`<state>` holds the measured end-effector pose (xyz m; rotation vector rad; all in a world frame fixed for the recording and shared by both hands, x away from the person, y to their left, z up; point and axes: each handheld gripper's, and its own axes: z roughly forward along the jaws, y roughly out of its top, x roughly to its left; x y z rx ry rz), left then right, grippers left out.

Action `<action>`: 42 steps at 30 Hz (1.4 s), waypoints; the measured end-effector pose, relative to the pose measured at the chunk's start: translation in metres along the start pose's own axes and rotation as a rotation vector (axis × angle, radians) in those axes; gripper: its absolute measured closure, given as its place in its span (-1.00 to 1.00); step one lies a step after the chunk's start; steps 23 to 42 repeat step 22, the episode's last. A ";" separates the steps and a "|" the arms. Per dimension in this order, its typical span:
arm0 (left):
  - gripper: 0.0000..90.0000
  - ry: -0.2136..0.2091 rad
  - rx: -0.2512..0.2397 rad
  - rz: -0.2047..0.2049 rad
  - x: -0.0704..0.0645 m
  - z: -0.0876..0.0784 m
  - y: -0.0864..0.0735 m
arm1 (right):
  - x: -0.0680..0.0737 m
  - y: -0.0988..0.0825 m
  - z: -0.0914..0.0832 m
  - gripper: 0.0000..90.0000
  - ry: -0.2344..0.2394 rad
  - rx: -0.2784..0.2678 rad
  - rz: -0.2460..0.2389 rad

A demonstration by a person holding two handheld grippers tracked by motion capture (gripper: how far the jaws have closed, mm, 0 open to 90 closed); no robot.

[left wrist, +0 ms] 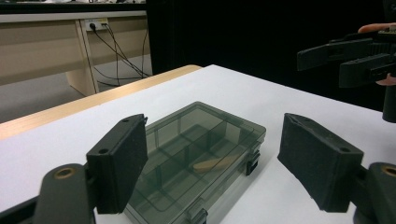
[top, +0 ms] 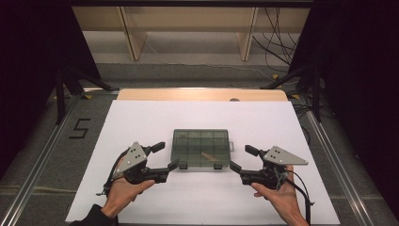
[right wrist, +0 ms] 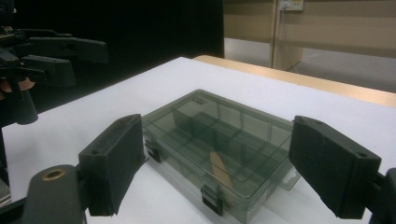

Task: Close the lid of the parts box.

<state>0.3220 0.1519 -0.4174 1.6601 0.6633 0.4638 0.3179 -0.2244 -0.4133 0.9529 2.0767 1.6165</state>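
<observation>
A smoky see-through compartment box (top: 201, 148) lies closed in the middle of the white table cover (top: 141, 122), with two black latches on its near side. Inside it, in a near compartment, rests a tan flat piece (top: 207, 155). My left gripper (top: 167, 156) stands open just left of the box's near corner, with nothing between its jaws. My right gripper (top: 242, 157) stands open at the box's near right corner, also with nothing between its jaws. The left gripper view looks between its wide pads (left wrist: 119, 163) at the box (left wrist: 187, 135) and the tan piece (left wrist: 212, 164). The right gripper view has the box (right wrist: 224, 123) between its pads (right wrist: 334, 163).
A wooden table edge (top: 202, 94) runs along the far side of the white cover. Black stand legs (top: 61, 89) rise at both far corners. A "5" mark (top: 80, 128) is on the grey floor to the left. Wooden furniture and cables stand beyond the table.
</observation>
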 end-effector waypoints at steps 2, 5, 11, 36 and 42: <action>-0.50 0.001 -0.002 -0.002 -0.001 0.000 0.000 | 0.000 0.000 0.000 -0.61 -0.002 -0.002 0.000; -0.51 0.000 -0.003 0.003 -0.001 -0.001 -0.001 | 0.000 -0.001 -0.001 -0.62 0.000 0.005 -0.001; -0.55 -0.001 -0.008 -0.003 -0.001 -0.001 -0.001 | 0.000 -0.001 -0.001 -0.63 -0.007 -0.007 -0.005; -0.57 0.009 -0.005 -0.009 -0.001 -0.002 -0.002 | 0.000 -0.001 -0.001 -0.63 -0.001 -0.004 -0.004; -0.57 0.009 -0.005 -0.009 -0.001 -0.002 -0.002 | 0.000 -0.001 -0.001 -0.63 -0.001 -0.004 -0.004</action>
